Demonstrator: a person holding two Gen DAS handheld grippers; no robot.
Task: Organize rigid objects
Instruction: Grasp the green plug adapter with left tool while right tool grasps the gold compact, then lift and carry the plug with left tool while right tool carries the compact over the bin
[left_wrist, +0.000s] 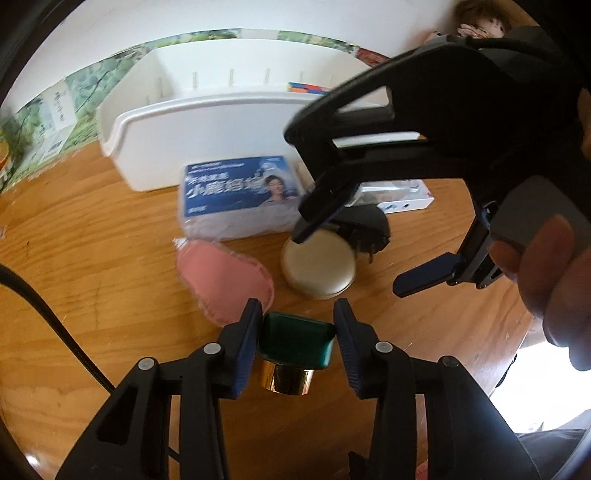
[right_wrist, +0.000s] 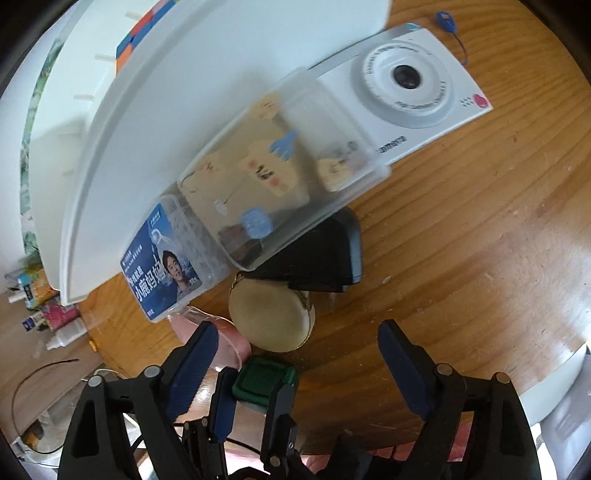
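Note:
A small bottle with a square green cap (left_wrist: 295, 338) and a gold collar stands on the round wooden table (left_wrist: 92, 258). My left gripper (left_wrist: 298, 332) is shut on the cap, one pad against each side. The same cap (right_wrist: 264, 378) and left gripper (right_wrist: 255, 391) show low in the right wrist view. My right gripper (right_wrist: 299, 343) hangs open above the table, with a round beige tin (right_wrist: 271, 317) just beyond its fingertips. In the left wrist view the right gripper (left_wrist: 364, 254) reaches in from the upper right, one finger over the tin (left_wrist: 317, 266).
A white bin (left_wrist: 221, 122) stands at the back with a colourful cube (left_wrist: 306, 88) inside. In front lie a blue-labelled clear box (left_wrist: 240, 195), a pink pouch (left_wrist: 225, 280), a black charger (right_wrist: 325, 254), a clear sticker box (right_wrist: 277, 166) and a white camera box (right_wrist: 406, 92).

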